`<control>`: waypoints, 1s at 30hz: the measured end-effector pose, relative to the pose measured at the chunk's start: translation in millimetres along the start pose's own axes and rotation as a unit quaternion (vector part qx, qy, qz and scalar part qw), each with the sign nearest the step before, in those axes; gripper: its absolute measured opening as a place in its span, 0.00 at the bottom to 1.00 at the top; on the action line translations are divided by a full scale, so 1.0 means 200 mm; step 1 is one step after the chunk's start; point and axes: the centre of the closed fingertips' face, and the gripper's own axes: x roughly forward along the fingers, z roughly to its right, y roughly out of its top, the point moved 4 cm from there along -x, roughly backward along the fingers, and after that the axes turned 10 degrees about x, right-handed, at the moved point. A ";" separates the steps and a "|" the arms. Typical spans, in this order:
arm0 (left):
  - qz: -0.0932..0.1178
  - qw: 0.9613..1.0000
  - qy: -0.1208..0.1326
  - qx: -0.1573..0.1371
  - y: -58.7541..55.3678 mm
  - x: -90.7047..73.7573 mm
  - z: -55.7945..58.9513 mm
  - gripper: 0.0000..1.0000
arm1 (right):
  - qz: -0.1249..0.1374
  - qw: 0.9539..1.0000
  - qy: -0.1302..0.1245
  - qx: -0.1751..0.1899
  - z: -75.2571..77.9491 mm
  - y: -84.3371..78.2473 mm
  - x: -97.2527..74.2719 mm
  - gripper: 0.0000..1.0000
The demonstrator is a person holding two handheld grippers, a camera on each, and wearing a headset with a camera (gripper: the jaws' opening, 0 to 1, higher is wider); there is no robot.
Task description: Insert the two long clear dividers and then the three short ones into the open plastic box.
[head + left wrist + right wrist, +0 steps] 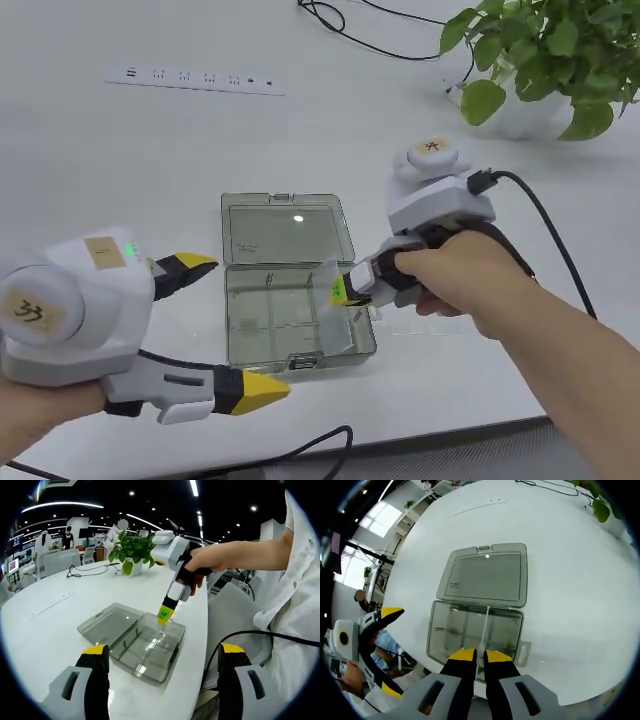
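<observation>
- Step in hand: seating of a clear divider (484, 630) in the open plastic box (228, 320) is judged to be under way; whether it is a long or a short one cannot be told.
- Right gripper (475, 655): jaws are drawn narrow and pinched on the divider's near edge, over the right part of the base.
- Left gripper (242, 325): jaws are spread wide, with nothing held, near and left of the box.
- Next move: the divider is to be kept upright, lined up with the wall slots and pressed down.
- Box: smoky and transparent, set mid-table, with its lid (285, 228) laid flat on the far side.
</observation>
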 end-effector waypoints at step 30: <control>-0.010 1.000 0.011 -0.005 -0.01 -0.01 0.00 0.92 | 0.005 0.999 0.024 -0.036 0.01 -0.02 0.14 0.10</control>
